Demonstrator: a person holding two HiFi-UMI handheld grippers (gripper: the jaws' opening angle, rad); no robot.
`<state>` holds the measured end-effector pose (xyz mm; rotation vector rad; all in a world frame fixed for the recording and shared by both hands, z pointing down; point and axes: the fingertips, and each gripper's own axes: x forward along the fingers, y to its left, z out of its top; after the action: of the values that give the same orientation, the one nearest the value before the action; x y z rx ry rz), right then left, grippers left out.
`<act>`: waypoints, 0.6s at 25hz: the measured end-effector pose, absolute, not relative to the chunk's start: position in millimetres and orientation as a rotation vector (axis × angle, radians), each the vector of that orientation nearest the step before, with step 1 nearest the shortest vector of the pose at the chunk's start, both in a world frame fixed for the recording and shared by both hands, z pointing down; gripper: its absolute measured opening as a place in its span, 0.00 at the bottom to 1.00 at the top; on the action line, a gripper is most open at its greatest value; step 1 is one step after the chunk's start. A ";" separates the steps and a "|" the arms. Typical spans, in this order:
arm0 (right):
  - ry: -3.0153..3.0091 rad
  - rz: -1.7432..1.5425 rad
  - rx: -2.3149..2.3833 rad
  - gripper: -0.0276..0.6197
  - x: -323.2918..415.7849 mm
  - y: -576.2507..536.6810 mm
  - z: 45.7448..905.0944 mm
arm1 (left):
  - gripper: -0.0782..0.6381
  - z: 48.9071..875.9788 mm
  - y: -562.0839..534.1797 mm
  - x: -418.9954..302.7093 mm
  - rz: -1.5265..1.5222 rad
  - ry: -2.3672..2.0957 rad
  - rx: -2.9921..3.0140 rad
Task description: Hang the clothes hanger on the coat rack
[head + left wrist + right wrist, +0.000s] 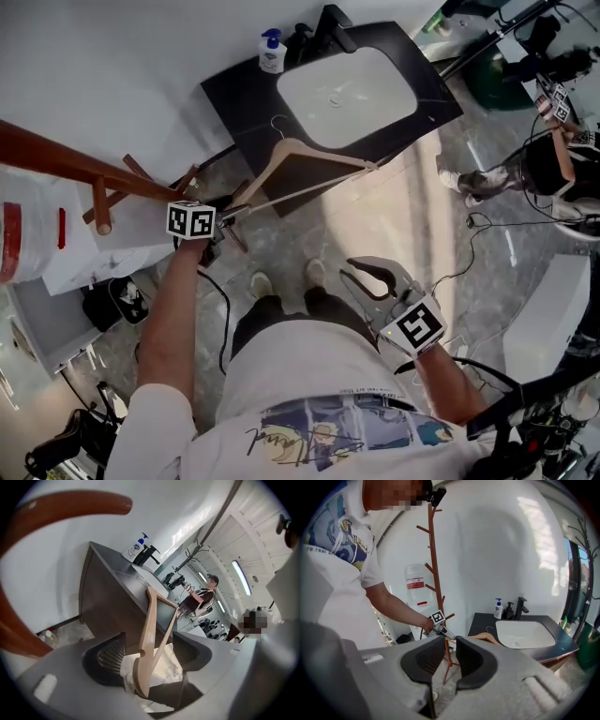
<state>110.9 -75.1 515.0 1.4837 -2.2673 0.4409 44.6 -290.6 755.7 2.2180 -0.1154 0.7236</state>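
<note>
Jaws of the left gripper (150, 637) stood spread around one end of the wooden clothes hanger (152, 620), just beside the coat rack (75, 169), while the right gripper (450, 641) gaped empty.

Head camera looks steeply down; all share sink (347, 94).

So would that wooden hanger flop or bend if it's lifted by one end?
Probably stiff: the wooden hanger shows a crisp triangle with just one end between the left gripper's open jaws. Likely light, since its arms and bar look thin. Held at an end it could swing or twist, as most of it sticks out sideways.
</note>
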 end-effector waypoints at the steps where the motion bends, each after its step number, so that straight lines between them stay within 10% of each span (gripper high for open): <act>1: -2.254 0.445 1.496 0.15 110.0 -74.2 515.0 | 0.56 758.0 -285.3 47.3 0.693 -0.070 2.171; 7: -2.188 0.479 1.548 0.15 105.0 -67.4 518.2 | 0.55 769.9 -256.9 60.5 0.595 0.125 1.975; 15: -2.152 0.504 1.585 0.15 101.3 -58.2 519.4 | 0.27 756.6 -261.6 69.8 0.415 0.123 1.934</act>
<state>101.3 -58.2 519.4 1.5849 -2.1525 0.5036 69.8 -261.6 756.6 1.9338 0.1227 0.4152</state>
